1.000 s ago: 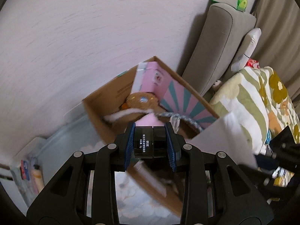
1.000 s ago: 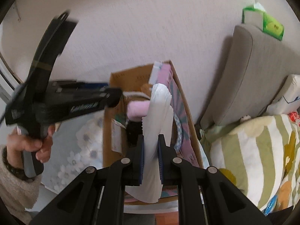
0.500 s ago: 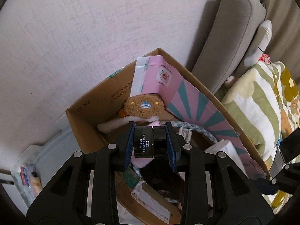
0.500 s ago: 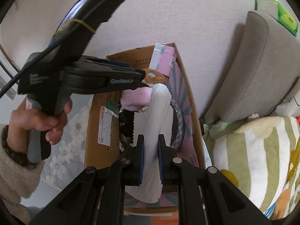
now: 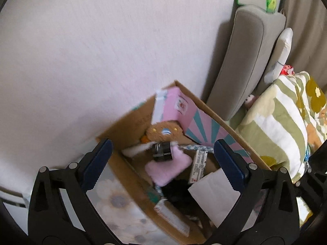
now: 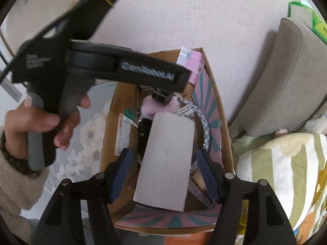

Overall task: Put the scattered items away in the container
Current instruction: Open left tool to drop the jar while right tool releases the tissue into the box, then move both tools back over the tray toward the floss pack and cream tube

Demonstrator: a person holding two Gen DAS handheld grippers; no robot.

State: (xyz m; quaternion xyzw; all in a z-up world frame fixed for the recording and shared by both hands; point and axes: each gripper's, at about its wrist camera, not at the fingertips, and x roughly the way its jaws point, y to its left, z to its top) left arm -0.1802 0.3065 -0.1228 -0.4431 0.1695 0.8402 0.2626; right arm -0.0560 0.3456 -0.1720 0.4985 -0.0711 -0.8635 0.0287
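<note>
Both grippers release over the cardboard box [image 6: 216, 110].

L gripper [image 5: 163, 163]: jaws opening wide, nothing between; small black jar [image 5: 162, 151] lies on pink cloth [image 5: 169, 167] inside the box. R gripper [image 6: 165, 175]: jaws opening, white packet [image 6: 167, 163] between them but pads not pressing, above the contents. Risk: packet may land tilted on the box edge and slide out, bc box is already full.
</note>
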